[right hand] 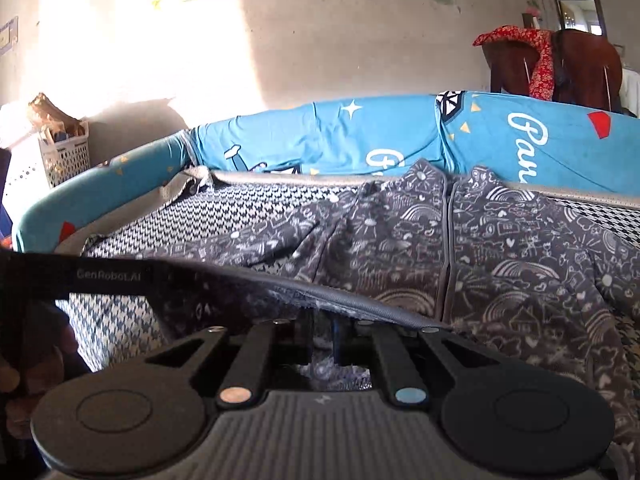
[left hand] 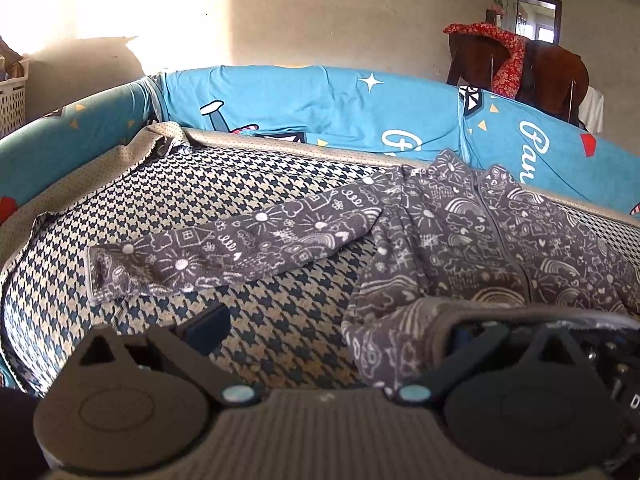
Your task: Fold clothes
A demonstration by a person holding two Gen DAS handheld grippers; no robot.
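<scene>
One grey doodle-print jacket (left hand: pixel 460 236) lay zip-up on the houndstooth mat (left hand: pixel 200 208) of a sofa, one sleeve (left hand: pixel 224 252) stretched out to the side. Two tools worked its lower hem. The left tool (left hand: pixel 332 332) stood wide open, one finger under the lifted hem. The right tool (right hand: pixel 322 340) was pinched onto the hem's grey edge. One red cloth (left hand: pixel 504 52) draped one wooden chair (left hand: pixel 556 76) behind.

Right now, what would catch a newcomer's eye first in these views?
The grey doodle-print jacket sprawls across the houndstooth mat, one sleeve stretched leftward. Behind it, a bright blue cartoon-print cover wraps the bed's edge. The right hand-held gripper pinches the jacket's hem.
</scene>
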